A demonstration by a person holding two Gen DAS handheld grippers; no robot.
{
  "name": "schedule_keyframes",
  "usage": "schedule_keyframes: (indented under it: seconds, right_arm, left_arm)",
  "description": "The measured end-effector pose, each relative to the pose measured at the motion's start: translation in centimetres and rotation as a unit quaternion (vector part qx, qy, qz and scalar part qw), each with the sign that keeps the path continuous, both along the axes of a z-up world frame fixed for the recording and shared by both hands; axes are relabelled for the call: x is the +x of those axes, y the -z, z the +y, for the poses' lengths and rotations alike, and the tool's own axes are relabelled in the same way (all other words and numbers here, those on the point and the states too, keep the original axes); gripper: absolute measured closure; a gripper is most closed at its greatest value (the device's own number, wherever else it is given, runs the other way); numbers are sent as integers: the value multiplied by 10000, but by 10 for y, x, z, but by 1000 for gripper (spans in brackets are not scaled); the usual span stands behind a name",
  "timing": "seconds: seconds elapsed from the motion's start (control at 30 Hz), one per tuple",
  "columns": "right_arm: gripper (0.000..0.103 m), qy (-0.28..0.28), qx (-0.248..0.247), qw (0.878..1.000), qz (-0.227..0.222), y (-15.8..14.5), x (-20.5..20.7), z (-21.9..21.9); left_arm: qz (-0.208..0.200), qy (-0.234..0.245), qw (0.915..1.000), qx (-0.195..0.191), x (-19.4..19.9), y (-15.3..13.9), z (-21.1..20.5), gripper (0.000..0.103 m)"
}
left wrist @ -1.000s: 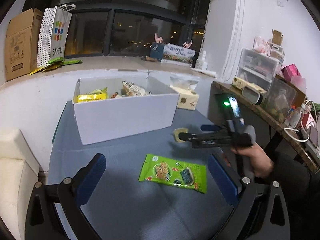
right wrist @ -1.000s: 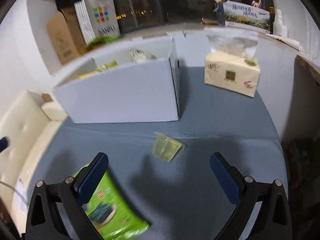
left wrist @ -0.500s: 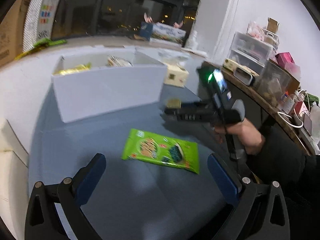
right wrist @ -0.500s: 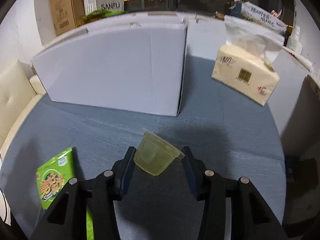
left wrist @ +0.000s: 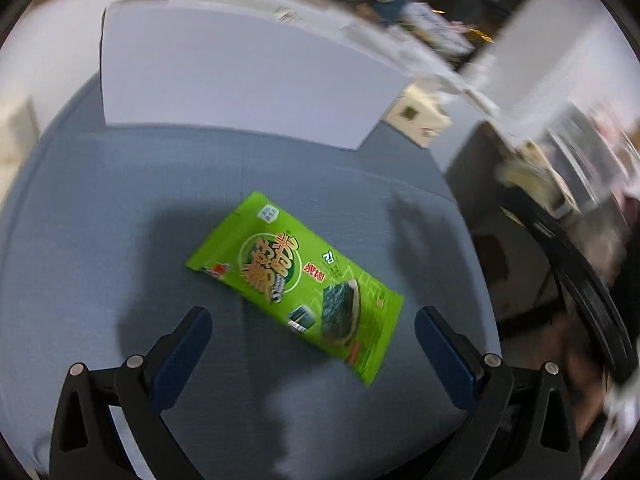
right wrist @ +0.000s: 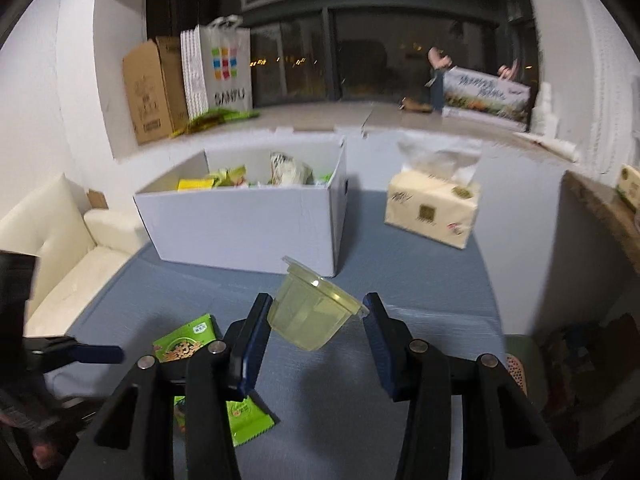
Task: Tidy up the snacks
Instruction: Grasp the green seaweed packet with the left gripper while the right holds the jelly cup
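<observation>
The left hand-held gripper (left wrist: 312,344) hangs with jaws spread over the green snack packet (left wrist: 296,284) lying flat mid-counter (left wrist: 100,208); the white box (right wrist: 248,224) at the far edge holds several packets; the right hand-held gripper (right wrist: 316,320) clamps a translucent jelly cup (right wrist: 312,312), tilted, above the counter.

Jelly cup (right wrist: 314,312): small, translucent yellow-green, sealed lid, tilted on its side, raised off the table in front of the white box (right wrist: 256,226). Seaweed snack packet (left wrist: 296,286): bright green, flat, label up, lying diagonally on the blue table before the same box. Box: open-topped, holding assorted snack packets.
</observation>
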State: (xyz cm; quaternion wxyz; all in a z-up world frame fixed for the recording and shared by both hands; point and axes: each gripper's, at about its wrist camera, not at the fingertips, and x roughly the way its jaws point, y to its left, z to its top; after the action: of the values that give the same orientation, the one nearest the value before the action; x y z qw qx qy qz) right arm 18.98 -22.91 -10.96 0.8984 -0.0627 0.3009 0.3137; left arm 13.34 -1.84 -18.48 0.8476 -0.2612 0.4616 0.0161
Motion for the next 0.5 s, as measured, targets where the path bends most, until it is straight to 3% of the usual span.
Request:
schedule_keyframes:
  seconds: [0.2, 0.27, 0.33, 0.37, 0.5]
  right_arm:
    - [53, 124, 255, 9992, -266, -12, -17, -23]
    - [53, 136, 409, 9987, -262, -14, -18, -32]
    - [53, 180, 515, 9981, -273, -16, -21, -40]
    - [53, 211, 536, 9979, -299, -16, -22, -43]
    - [53, 274, 623, 9972, -300, -16, -25, -54]
  left_arm:
    - [491, -628, 9942, 729, 42, 7, -29, 0]
    - [607, -577, 9915, 992, 59, 14, -36, 0]
    - [819, -543, 9906, 954, 76, 26, -39, 0]
    - [737, -509, 9886, 1210, 82, 26, -43, 0]
    - [719, 133, 9837, 1645, 103, 31, -62, 0]
